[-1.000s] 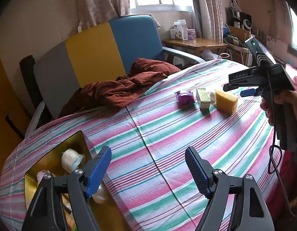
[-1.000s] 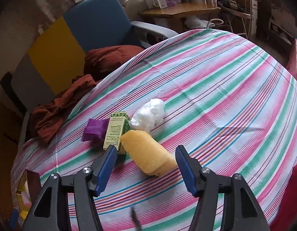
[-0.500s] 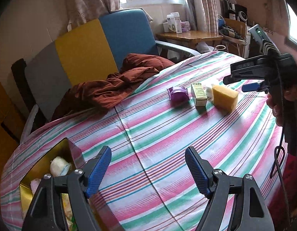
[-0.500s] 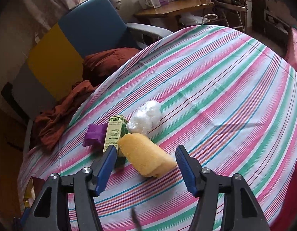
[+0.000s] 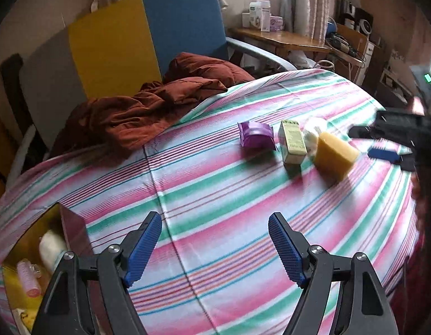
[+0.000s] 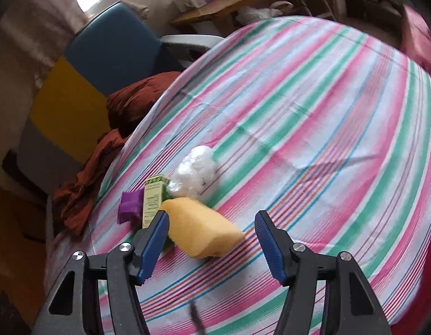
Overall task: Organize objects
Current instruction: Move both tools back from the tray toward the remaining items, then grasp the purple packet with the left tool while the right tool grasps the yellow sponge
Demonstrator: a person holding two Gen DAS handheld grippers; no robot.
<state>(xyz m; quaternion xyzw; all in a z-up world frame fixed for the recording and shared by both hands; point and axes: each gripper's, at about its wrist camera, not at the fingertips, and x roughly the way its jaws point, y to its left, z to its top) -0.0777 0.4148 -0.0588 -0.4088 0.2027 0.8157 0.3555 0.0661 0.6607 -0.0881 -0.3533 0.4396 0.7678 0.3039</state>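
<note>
On the striped tablecloth lie a yellow sponge (image 6: 201,226), a green-and-cream carton (image 6: 152,201), a purple packet (image 6: 129,206) and a white crumpled plastic bundle (image 6: 194,171). My right gripper (image 6: 211,241) is open just over the sponge, its fingers either side without touching. From the left wrist the same row shows: purple packet (image 5: 255,138), carton (image 5: 292,145), sponge (image 5: 334,153), with the right gripper (image 5: 382,145) beside the sponge. My left gripper (image 5: 215,247) hangs open over bare cloth, nothing between its fingers. A gold box (image 5: 49,223) with small items sits at lower left.
A rust-red blanket (image 5: 148,111) lies on a chair with grey, yellow and blue panels (image 5: 109,42) behind the table. A wooden side table (image 5: 279,37) with boxes stands by the window. The table edge drops away at right.
The left gripper moved away from the gold box toward the row of objects. The right gripper rolled and came closer to the sponge, which now sits between its fingers.
</note>
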